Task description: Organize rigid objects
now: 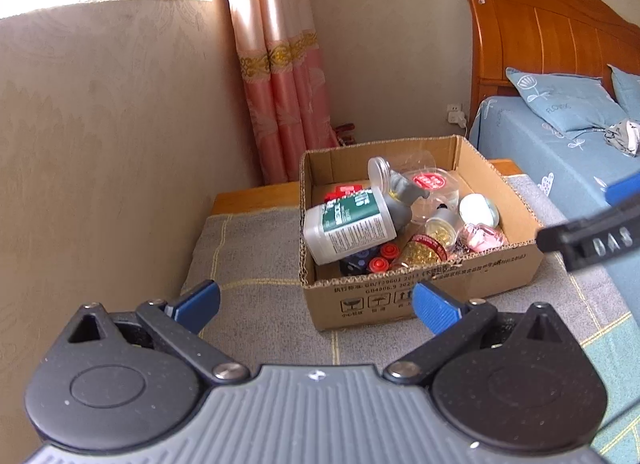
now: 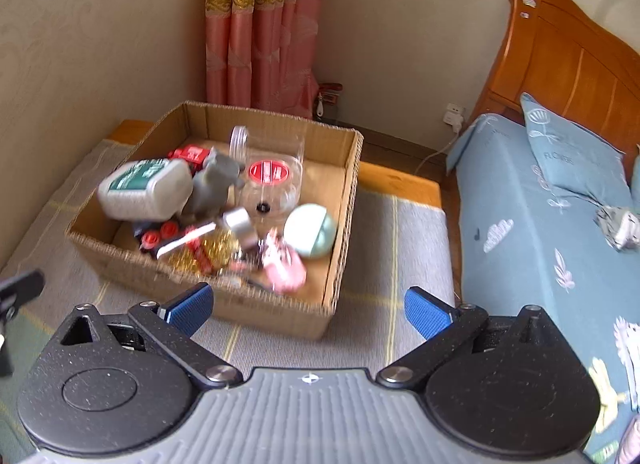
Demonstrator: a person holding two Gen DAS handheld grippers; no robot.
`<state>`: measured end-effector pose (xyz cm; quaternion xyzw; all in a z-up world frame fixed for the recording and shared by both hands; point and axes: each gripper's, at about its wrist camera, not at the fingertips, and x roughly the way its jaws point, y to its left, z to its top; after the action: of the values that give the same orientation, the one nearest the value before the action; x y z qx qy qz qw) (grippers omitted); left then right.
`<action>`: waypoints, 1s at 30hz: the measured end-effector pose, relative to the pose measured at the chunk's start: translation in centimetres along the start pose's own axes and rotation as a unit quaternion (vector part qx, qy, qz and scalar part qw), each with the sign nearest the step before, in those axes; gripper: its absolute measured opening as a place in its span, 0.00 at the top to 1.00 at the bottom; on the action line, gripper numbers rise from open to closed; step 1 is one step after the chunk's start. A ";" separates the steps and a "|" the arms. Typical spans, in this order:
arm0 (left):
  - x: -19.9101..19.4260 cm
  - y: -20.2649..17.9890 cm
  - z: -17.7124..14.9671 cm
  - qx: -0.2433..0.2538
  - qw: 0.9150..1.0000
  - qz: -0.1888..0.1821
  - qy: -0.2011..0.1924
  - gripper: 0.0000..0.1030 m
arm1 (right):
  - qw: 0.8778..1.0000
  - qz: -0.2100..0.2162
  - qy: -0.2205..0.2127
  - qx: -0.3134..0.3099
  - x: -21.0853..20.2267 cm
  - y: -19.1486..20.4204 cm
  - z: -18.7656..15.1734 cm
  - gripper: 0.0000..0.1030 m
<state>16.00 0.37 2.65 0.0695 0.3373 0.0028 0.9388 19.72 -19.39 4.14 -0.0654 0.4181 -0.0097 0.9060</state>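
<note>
An open cardboard box (image 1: 432,288) (image 2: 280,312) stands on a grey mat and holds several rigid objects: a white bottle with a green label (image 1: 348,221) (image 2: 146,187), a grey elephant figure (image 1: 402,197) (image 2: 214,183), a clear tub with a red label (image 1: 430,183) (image 2: 272,175), a gold-filled jar (image 1: 430,240) (image 2: 208,252), a round pale green case (image 1: 478,209) (image 2: 310,229) and a pink item (image 1: 486,236) (image 2: 284,268). My left gripper (image 1: 316,306) is open and empty, near the box's front wall. My right gripper (image 2: 308,306) is open and empty, over the box's near corner.
The grey mat (image 1: 248,264) (image 2: 392,244) lies on a low wooden platform beside a beige wall. A bed with a blue sheet (image 1: 552,159) (image 2: 532,232) and wooden headboard (image 1: 536,35) stands to the right. A pink curtain (image 1: 280,83) hangs behind.
</note>
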 end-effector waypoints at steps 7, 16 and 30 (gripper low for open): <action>-0.6 -0.8 -0.5 -0.006 1.000 0.008 0.030 0.01 | 0.997 0.009 0.007 0.075 -1.5 0.3 -3.2 0.00; -1.2 -0.8 -0.6 -0.015 0.999 0.015 0.040 0.01 | 0.995 0.022 0.007 0.094 -1.9 1.3 -4.0 0.00; -1.3 -0.9 -0.4 -0.017 0.999 0.018 0.045 0.01 | 0.996 0.022 0.003 0.090 -2.3 1.8 -3.9 0.00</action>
<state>14.69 -0.53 3.03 0.0591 0.3781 0.0283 0.9234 15.25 -17.91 3.18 0.0255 0.4198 -0.0276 0.9068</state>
